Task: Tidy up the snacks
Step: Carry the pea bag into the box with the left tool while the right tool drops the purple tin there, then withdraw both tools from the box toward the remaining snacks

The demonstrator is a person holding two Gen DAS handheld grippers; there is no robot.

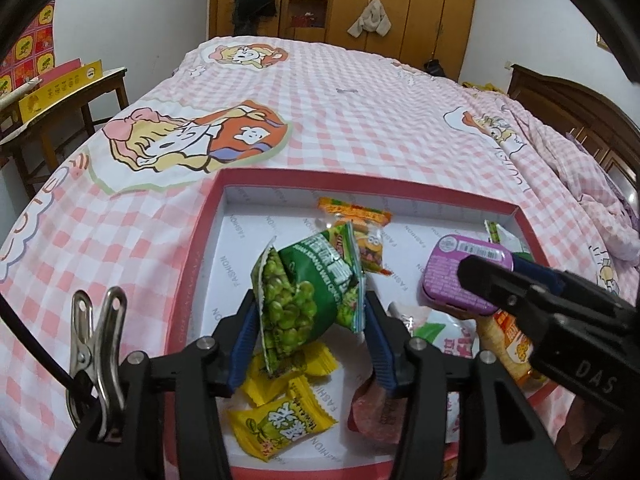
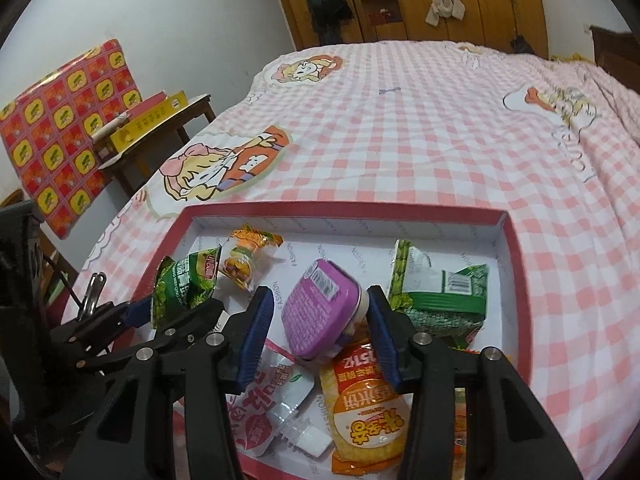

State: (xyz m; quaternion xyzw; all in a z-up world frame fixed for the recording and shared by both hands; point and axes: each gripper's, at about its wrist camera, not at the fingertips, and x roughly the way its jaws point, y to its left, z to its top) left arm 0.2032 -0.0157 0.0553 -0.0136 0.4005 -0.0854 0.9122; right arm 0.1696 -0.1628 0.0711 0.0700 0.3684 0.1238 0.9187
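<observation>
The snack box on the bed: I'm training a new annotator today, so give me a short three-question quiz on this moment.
1. True or false: the red-rimmed box rests on a wooden table.
2. Which item lies between the right gripper fingers? A) yellow candy packet B) purple tin C) orange packet
3. Fill in: the left gripper has a green ____ bag between its fingers.

Key
1. False; it sits on the pink checked bedspread.
2. B; the purple tin is tilted between the blue pads.
3. Pea; green peas show on the bag.
</observation>
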